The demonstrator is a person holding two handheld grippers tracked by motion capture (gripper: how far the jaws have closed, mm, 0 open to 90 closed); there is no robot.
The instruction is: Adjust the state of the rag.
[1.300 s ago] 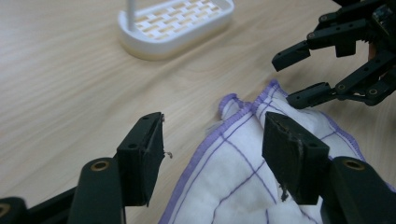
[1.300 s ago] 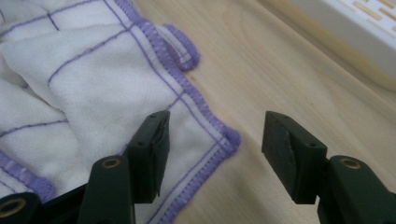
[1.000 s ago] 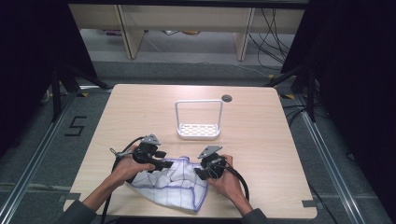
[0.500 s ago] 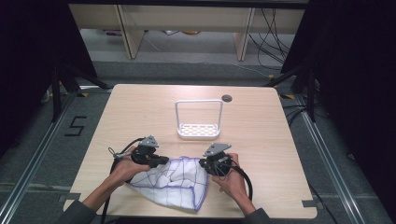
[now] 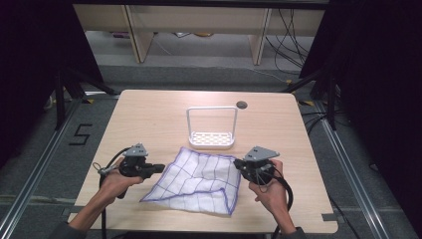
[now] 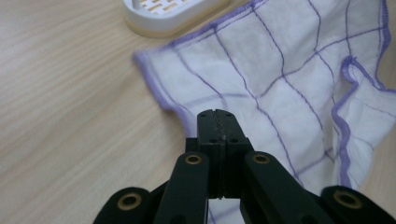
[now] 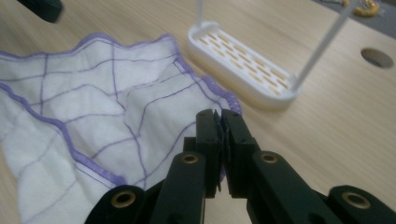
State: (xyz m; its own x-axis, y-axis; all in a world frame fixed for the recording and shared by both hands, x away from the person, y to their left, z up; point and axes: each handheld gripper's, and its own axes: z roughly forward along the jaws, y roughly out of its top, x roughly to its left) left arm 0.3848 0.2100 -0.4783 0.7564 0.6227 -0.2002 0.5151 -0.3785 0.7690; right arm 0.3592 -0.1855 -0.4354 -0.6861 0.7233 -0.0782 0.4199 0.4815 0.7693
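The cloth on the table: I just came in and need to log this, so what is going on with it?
A person holds a gripper in each hand, and both pinch the cloth. The left gripper is shut on its left edge, the right gripper on its right edge. The cloth lies spread, a bit rumpled, on the table in front of a white rack.
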